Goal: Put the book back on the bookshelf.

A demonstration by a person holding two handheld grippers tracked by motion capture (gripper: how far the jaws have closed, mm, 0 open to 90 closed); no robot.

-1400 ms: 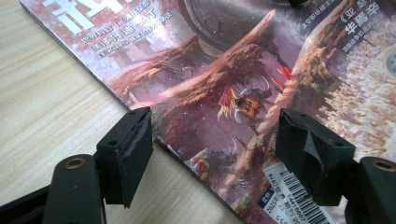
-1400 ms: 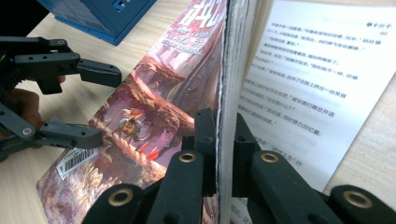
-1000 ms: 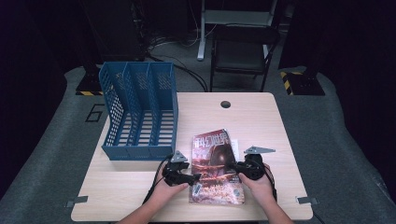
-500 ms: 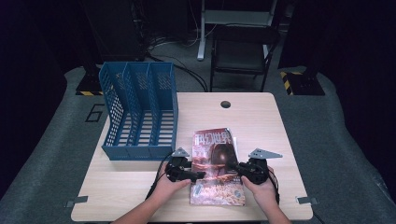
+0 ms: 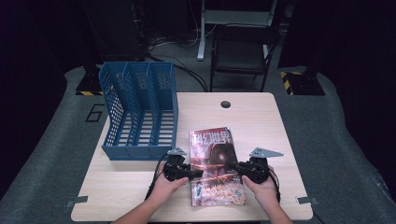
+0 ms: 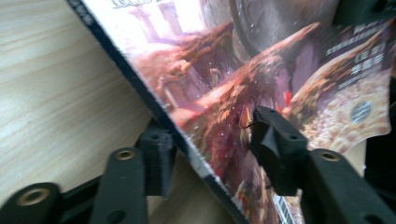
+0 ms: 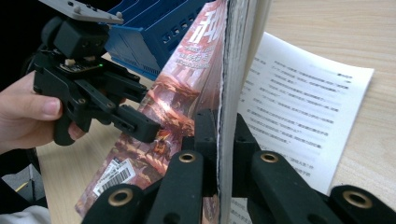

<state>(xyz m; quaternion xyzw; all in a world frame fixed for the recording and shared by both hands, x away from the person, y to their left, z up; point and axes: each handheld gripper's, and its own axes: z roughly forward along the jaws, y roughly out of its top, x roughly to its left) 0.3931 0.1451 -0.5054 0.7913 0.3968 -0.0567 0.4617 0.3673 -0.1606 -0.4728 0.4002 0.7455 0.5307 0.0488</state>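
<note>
- Right tongs [image 7: 218,140] clamped on the magazine [image 5: 215,163] edge, beside the blue file rack [image 5: 140,112].
- Left tongs [image 6: 210,154] have just been closing around the magazine's spine, seemingly not yet pinching it.

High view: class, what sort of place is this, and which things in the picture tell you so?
Probably a lab or studio set up for recording: a small wooden table on grey floor matting, dark surroundings, cables behind, and hand-held claws working on a magazine.

Dark room, grey floor [image 5: 60,140], black chair [image 5: 240,51]
</note>
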